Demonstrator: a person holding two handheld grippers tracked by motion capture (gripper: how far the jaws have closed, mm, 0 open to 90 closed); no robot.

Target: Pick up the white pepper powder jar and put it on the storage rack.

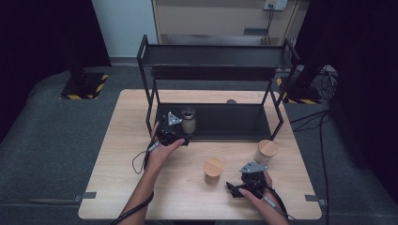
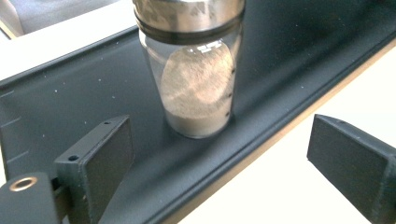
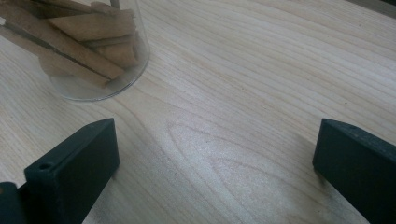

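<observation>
A glass shaker [image 1: 188, 119] with a metal lid and pale powder inside stands upright on the lower shelf of a black metal rack [image 1: 234, 123]. My left gripper [image 1: 181, 135] is open just in front of it, at the shelf's front edge. In the left gripper view the shaker [image 2: 198, 88] stands clear of both jaws of the left gripper [image 2: 224, 140]. My right gripper [image 1: 233, 188] rests low near the table's front right, open. Its own view shows the right gripper [image 3: 217, 140] over bare wood, with a glass jar of tan sticks [image 3: 88, 46] ahead at the left.
Two jars with wooden lids stand on the wooden table [image 1: 131, 154]: one [image 1: 212, 169] in the middle front, one [image 1: 266, 151] right of it near the rack's front leg. The rack's upper shelf [image 1: 216, 56] spans the back. A small dark knob [image 1: 231, 101] lies behind the rack.
</observation>
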